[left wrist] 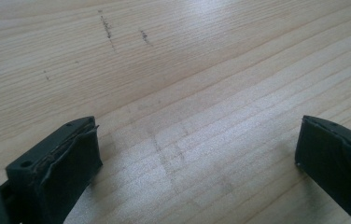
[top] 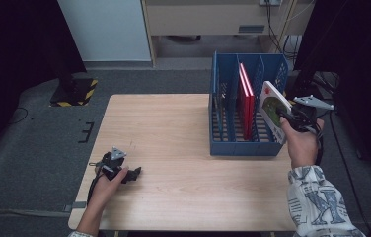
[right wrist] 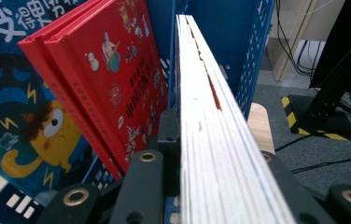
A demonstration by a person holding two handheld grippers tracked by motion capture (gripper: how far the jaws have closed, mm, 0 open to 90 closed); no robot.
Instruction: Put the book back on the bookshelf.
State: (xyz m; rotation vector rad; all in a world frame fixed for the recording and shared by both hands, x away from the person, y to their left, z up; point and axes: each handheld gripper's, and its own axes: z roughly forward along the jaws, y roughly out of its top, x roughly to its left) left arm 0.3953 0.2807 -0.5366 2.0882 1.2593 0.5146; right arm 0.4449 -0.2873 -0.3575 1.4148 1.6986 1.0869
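My right gripper [top: 287, 117] is shut on a white picture book [top: 274, 107] and holds it tilted above the right end of the blue file rack [top: 223, 118]. In the right gripper view the white picture book [right wrist: 211, 135] runs edge-on between the jaws, with two red books [right wrist: 108, 70] leaning in the rack beside it and a blue cartoon book [right wrist: 19, 107] further left. The red books [top: 246, 101] stand in the rack's right-hand slots. My left gripper [top: 135, 174] rests open on the table near the front left; its pads [left wrist: 66, 163] are wide apart over bare wood.
The wooden table [top: 173, 148] carries the rack at its right back. Black stands with yellow-black striped bases [top: 75, 91] sit on the grey floor at the left, and cables and dark equipment [top: 321, 74] lie right of the rack.
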